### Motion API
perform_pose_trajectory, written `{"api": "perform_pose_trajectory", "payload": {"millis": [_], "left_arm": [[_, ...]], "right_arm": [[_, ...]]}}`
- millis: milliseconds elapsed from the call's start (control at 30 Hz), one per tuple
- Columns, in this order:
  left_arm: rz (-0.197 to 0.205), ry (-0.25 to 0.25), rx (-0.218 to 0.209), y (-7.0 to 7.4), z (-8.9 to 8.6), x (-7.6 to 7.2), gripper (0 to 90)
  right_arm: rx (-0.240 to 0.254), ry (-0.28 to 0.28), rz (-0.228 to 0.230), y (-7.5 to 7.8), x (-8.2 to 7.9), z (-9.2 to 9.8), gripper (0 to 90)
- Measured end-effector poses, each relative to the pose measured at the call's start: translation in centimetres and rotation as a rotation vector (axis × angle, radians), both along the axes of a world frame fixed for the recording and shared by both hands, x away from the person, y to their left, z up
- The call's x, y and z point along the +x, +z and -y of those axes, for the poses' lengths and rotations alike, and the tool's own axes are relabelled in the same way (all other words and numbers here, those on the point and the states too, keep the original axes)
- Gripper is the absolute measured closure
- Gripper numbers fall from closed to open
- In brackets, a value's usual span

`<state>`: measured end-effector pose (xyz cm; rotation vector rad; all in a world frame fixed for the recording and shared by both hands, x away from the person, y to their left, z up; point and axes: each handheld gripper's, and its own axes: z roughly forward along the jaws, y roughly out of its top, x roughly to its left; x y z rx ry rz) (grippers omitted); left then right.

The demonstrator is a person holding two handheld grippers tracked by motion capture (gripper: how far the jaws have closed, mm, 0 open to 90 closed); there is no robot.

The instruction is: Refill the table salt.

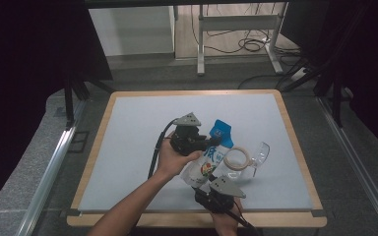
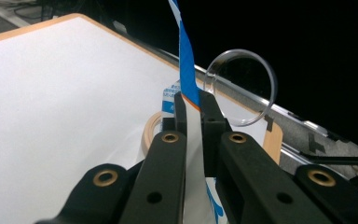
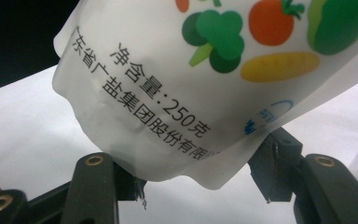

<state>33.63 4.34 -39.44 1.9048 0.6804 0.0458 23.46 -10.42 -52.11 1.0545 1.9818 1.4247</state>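
Left gripper (image 2: 193, 109) pinches the blue top seal of the soft, slippery pouch (image 1: 210, 158) held above the table (image 1: 128, 137), right gripper (image 3: 200, 179) cupping its bulging bottom (best held by that flat seam).

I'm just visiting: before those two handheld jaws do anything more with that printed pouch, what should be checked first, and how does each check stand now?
1. Left gripper pinched on the pouch's blue top edge: ok, jaws shut on it.
2. Right gripper gripping the pouch's bottom: ok, the bulging bottom sits between its jaws.
3. Pouch lifted off the table: cannot tell.
4. Pouch sealed: cannot tell.
5. Tape ring and clear cup out of the way: not ok, both lie right beside the pouch.
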Motion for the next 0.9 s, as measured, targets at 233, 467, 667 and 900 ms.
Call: {"api": "perform_pose_trajectory", "payload": {"millis": [233,467,667,900], "left_arm": [[0.0,-0.012,0.04,-0.1,0.4,0.5,90.0],[-0.008,-0.03,0.07,-0.1,0.8,1.2,90.0],[-0.009,-0.038,0.097,-0.2,0.9,1.5,90.0],[-0.012,-0.048,0.141,0.2,1.5,1.7,90.0]], "right_arm": [[-0.006,-0.001,-0.011,-0.1,0.2,-0.3,44.8],[-0.008,0.008,-0.018,0.0,0.5,-0.3,44.9],[-0.004,0.031,-0.025,-0.1,0.8,-0.4,44.6],[0.009,0.036,-0.034,0.0,0.9,-0.7,44.6]]}}
